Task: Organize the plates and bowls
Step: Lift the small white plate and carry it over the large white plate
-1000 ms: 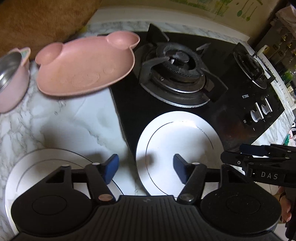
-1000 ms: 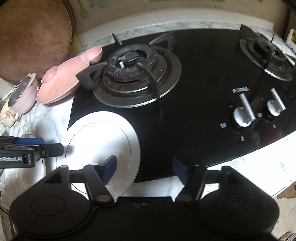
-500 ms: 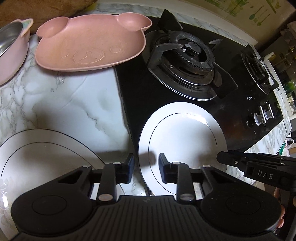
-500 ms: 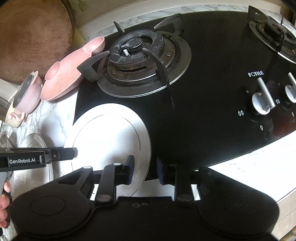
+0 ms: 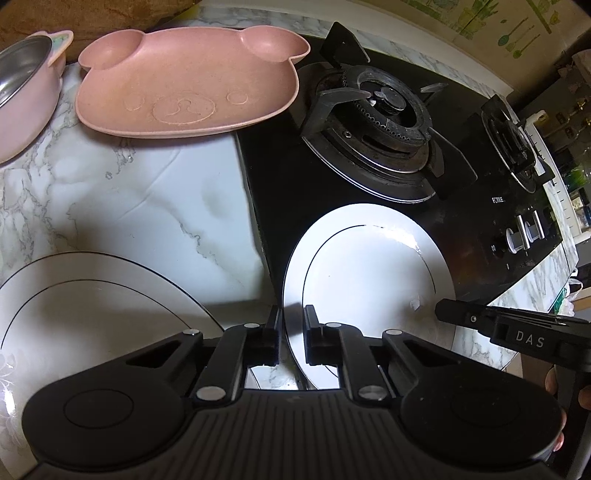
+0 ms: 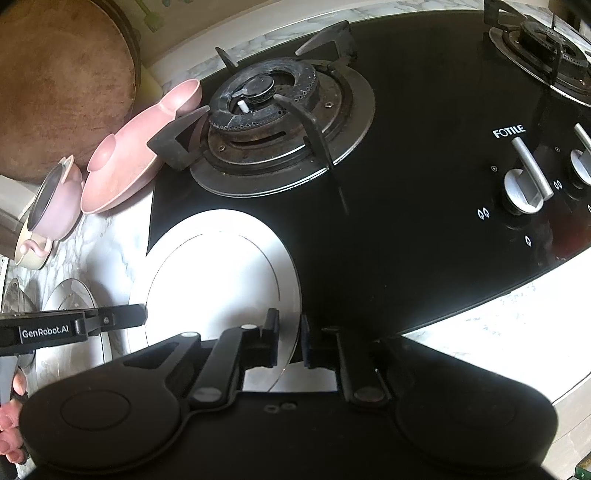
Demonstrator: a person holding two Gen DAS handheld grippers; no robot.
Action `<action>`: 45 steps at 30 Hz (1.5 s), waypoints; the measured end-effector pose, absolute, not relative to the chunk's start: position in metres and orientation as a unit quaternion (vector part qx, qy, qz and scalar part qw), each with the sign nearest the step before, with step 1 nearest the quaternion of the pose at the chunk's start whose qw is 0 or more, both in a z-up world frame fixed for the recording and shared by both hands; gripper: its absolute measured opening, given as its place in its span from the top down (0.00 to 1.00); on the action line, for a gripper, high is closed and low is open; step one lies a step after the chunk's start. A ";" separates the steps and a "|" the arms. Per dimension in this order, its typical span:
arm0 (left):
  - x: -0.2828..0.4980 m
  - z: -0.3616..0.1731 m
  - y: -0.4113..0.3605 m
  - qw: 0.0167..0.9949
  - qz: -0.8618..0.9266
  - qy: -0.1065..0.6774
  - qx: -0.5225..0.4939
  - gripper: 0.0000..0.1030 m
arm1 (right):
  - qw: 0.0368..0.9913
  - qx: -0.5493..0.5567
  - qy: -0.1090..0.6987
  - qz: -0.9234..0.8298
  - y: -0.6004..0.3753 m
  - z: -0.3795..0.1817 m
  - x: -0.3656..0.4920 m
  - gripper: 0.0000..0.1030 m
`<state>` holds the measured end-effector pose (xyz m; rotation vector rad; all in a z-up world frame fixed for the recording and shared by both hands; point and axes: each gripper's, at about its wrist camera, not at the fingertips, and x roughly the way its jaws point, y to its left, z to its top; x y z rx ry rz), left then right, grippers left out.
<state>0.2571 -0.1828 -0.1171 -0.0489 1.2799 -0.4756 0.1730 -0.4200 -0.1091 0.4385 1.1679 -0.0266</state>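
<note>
Plate [image 5: 365, 273] rim pinched by my left tongs [image 5: 290, 334] and right tongs [image 6: 286, 338], freshly closed; I'd lift evenly, both sides level.

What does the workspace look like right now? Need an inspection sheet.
Surface: marble counter beside black gas hob.
Job's things: white plate half on the hob; second white plate on the counter; pink bear plate; pink bowl.
Clutter: round wooden board leaning at the back.
Grippers: left gripper and right gripper have just been closing, each on a rim of the white plate.
Cables: nothing seen.
Surroundings: wall with utensil print.
</note>
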 end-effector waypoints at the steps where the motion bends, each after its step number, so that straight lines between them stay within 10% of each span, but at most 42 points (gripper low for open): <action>1: 0.257 -0.118 -0.182 0.777 -0.220 0.590 -0.022 0.90 | 0.813 0.205 0.545 -0.012 -0.419 -0.109 0.173 0.88; 45: 0.196 -0.096 -0.017 0.811 -0.135 0.558 -0.114 0.91 | 0.834 0.164 0.516 0.104 -0.291 -0.077 0.180 0.92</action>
